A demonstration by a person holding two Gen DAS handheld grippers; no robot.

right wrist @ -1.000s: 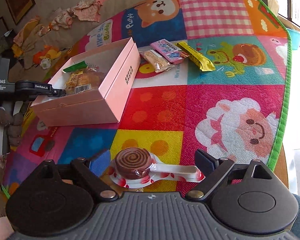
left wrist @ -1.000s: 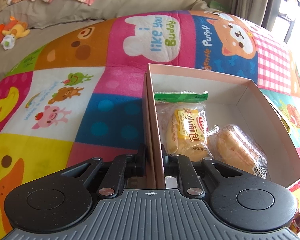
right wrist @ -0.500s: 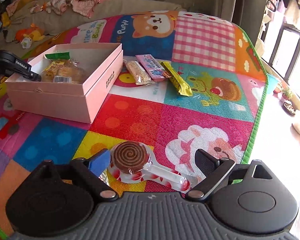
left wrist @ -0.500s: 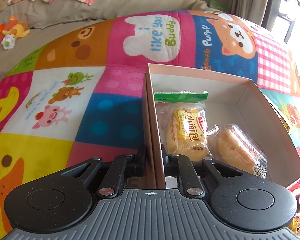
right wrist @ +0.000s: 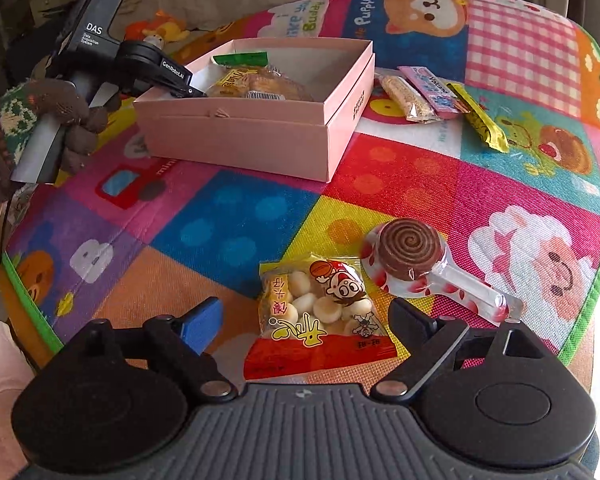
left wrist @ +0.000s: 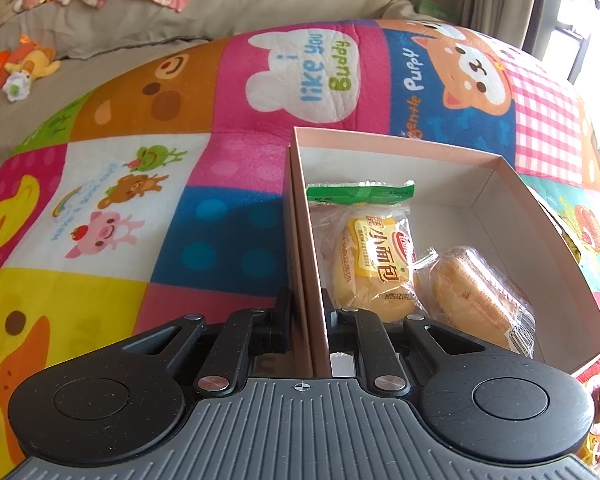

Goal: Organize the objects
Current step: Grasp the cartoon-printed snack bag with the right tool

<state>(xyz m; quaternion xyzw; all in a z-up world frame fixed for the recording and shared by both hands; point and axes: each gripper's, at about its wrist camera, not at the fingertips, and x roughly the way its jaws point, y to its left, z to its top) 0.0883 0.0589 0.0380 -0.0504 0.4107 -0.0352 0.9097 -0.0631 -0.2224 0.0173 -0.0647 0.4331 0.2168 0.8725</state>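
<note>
A: How far along is the sorting?

B: Partly done, by the look of it. The pink box (right wrist: 260, 136) on the play mat (right wrist: 400, 176) already holds two wrapped bread buns (left wrist: 376, 268), lying side by side against its near-left wall, with most of the box floor bare.

A: And what is left outside?

B: Five snacks. Nearest the right claw (right wrist: 304, 322) lies a bag of small round biscuits (right wrist: 320, 312), flat on the mat, yellow and red with a cartoon figure, its clear window showing pale balls. Just beside it, to the right, is a spiral chocolate lollipop (right wrist: 408, 250) in a red-dotted wrapper. Past the box's far right side sit a cereal bar (right wrist: 406, 98), a pink wafer pack (right wrist: 434, 88) and a yellow bar (right wrist: 482, 122), close together.

A: What are the claws doing?

B: The left claw (left wrist: 306, 316) is closed on the box's near wall, one finger outside and one inside, probably to steady it. The right claw is spread wide and holds nothing; the biscuit bag lies between its fingers, untouched as far as one can tell.

A: So the next item?

B: Likely the biscuit bag, judging by where it lies. It looks thin and crinkly, so it may slip.
</note>
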